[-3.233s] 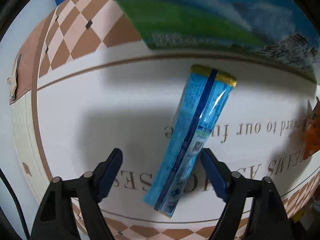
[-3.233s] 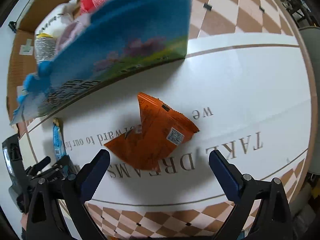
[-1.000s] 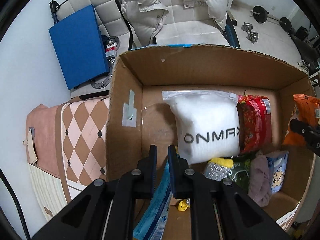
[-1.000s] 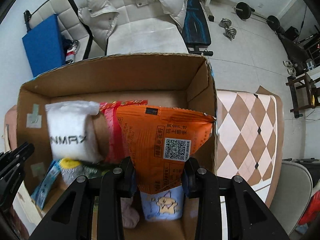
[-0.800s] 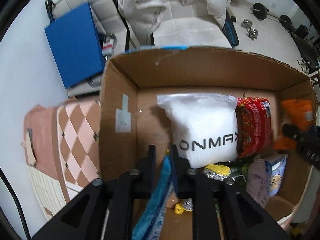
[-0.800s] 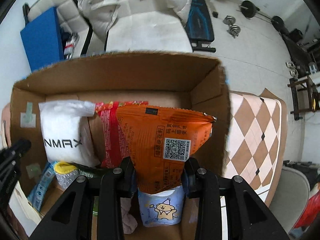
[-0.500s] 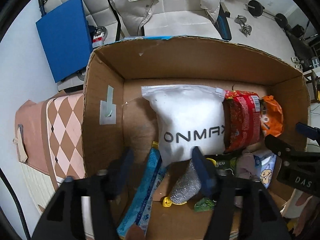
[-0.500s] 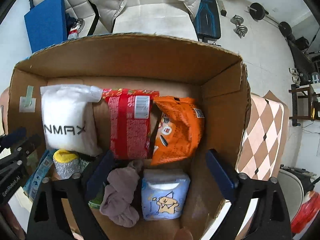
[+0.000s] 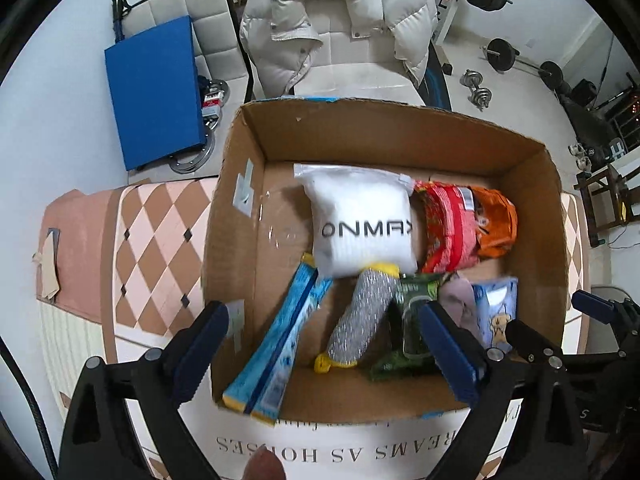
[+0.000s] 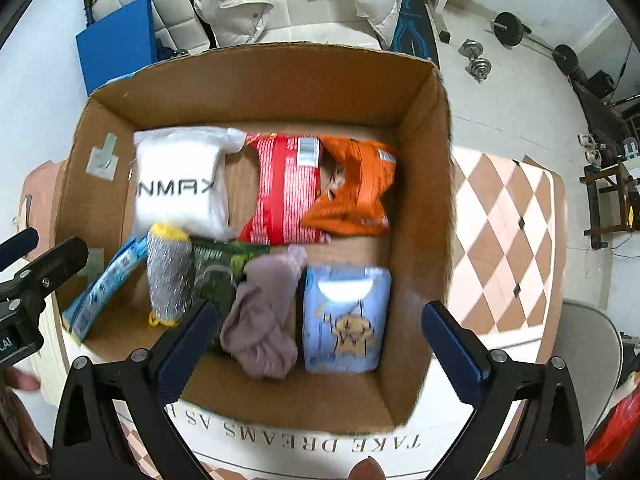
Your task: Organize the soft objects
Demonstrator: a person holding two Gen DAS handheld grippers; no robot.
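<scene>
A cardboard box stands on the table and holds the soft packs. The long blue pack lies against its left wall. The orange snack bag lies at the back right beside a red pack. A white ONMAX bag, a silver pouch, a green pack, a mauve cloth and a light blue tissue pack also lie inside. My left gripper and right gripper are open and empty above the box's near edge.
The box sits on a white mat with lettering and a checkered border. A white jacket on a chair, a blue pad and dumbbells are beyond the table.
Both grippers opened and let go: the blue pack and the orange bag dropped into the box. Both grippers have since drawn back toward the near edge.
</scene>
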